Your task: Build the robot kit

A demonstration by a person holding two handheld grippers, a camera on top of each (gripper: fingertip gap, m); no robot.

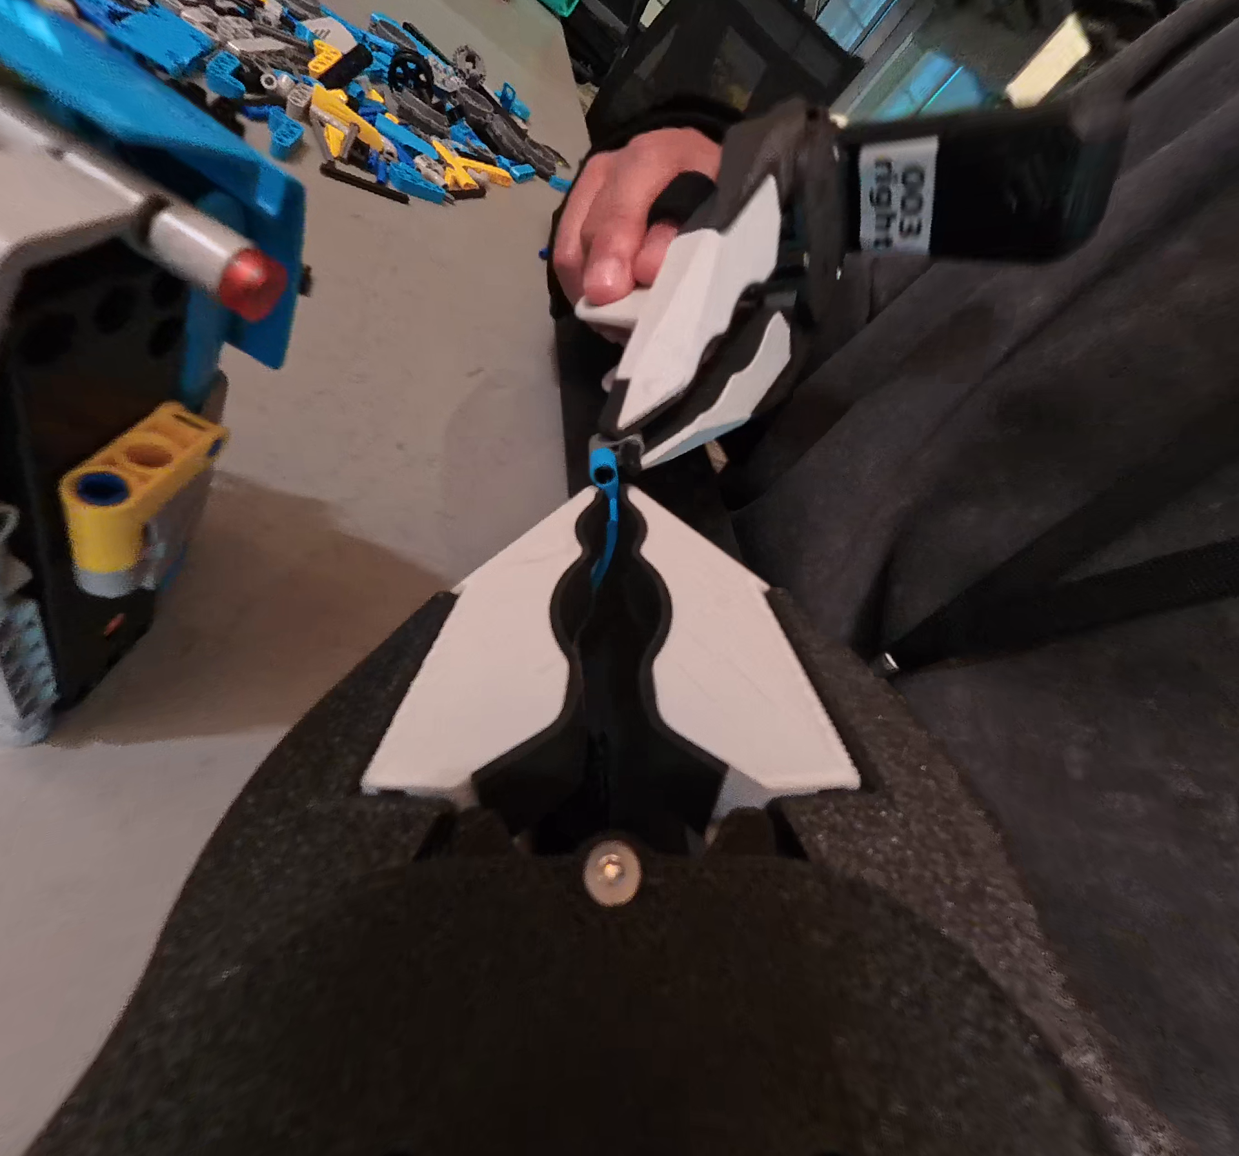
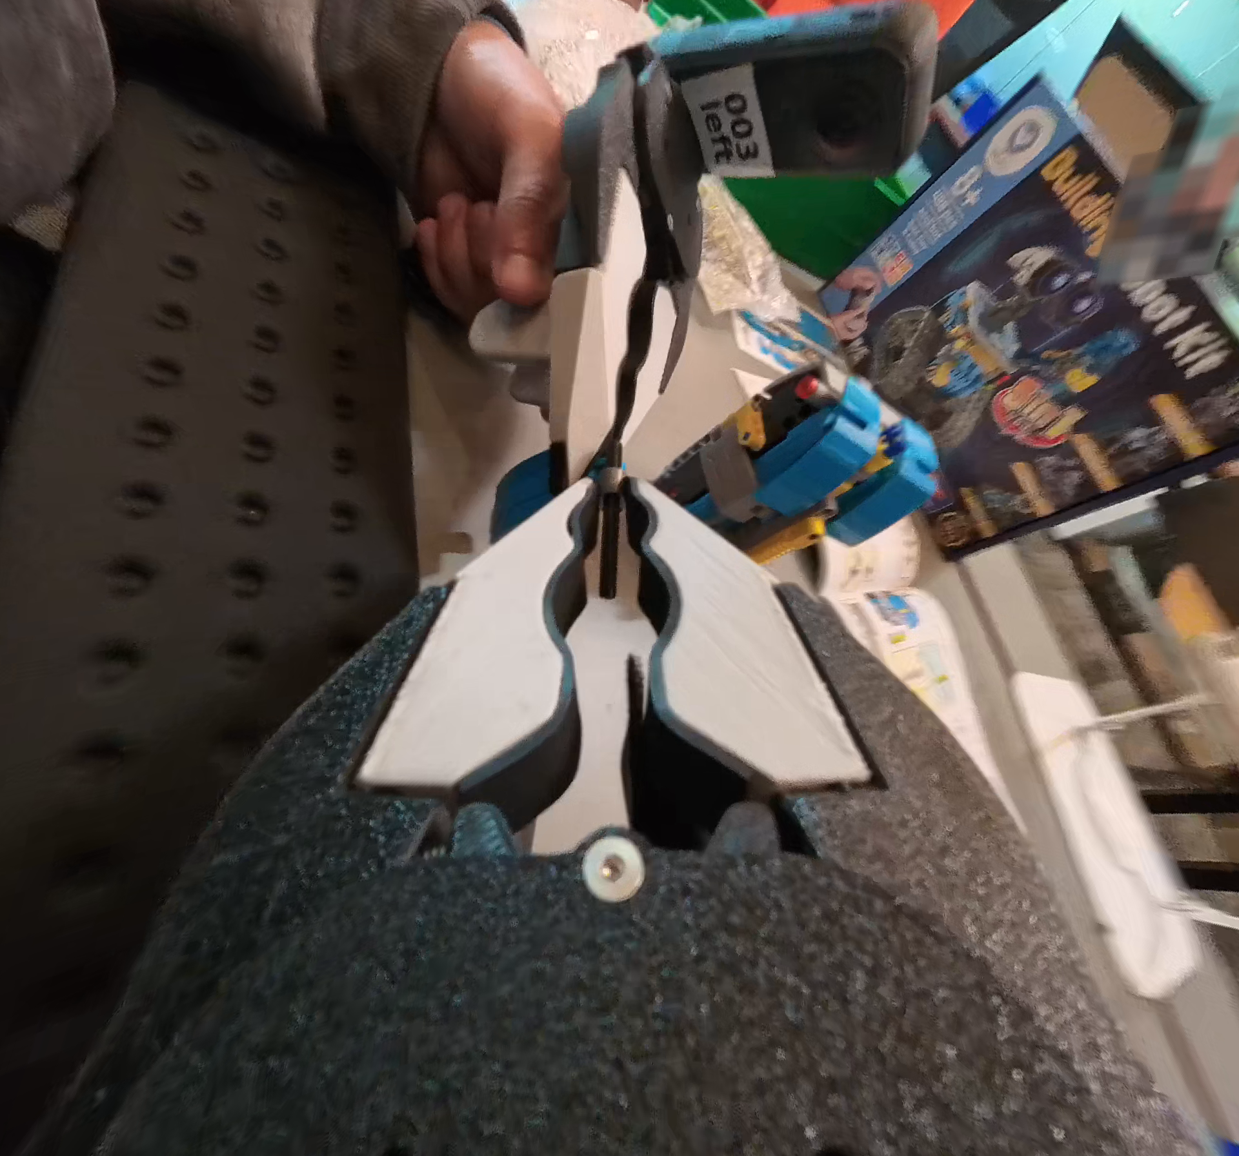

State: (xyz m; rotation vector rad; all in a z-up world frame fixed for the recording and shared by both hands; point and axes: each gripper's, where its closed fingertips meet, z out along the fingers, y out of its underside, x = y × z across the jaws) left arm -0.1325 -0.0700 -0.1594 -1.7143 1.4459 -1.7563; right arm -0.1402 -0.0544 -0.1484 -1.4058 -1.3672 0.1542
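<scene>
While its two white fingers pinch together at the tips, the left gripper [image 1: 607,494] clamps a thin blue plastic piece [image 1: 605,520], a flat strip with a round hole at its far end that pokes out toward twelve o'clock. Tip to tip with it, coming in from one o'clock, the right gripper [image 1: 633,450] closes on a small grey connector [image 1: 629,451] that touches the blue strip's holed end. A hand [image 1: 620,226] grips the right tool's handle, thumb on its white trigger.

Seen from the right wrist view, the right gripper [image 2: 610,487] holds a slim black axle [image 2: 607,547] running back between its fingers, the grey connector [image 2: 609,479] at its front; the fingers sit nearly together around it. The left gripper [image 2: 607,453] meets it from twelve o'clock, held by another hand [image 2: 496,185].

At nine o'clock in the left view stands a blurred blue, black and yellow brick model [image 1: 114,346] on a pale grey table [image 1: 402,386]. At eleven o'clock a loose spread of blue, yellow and grey bricks [image 1: 348,85] covers the table's far part, leaving bare surface between it and the grippers. Dark clothing [image 1: 1006,520] fills the three o'clock side. In the right view a printed kit box [image 2: 1046,346] stands at two o'clock behind another blue model part [image 2: 824,453].
</scene>
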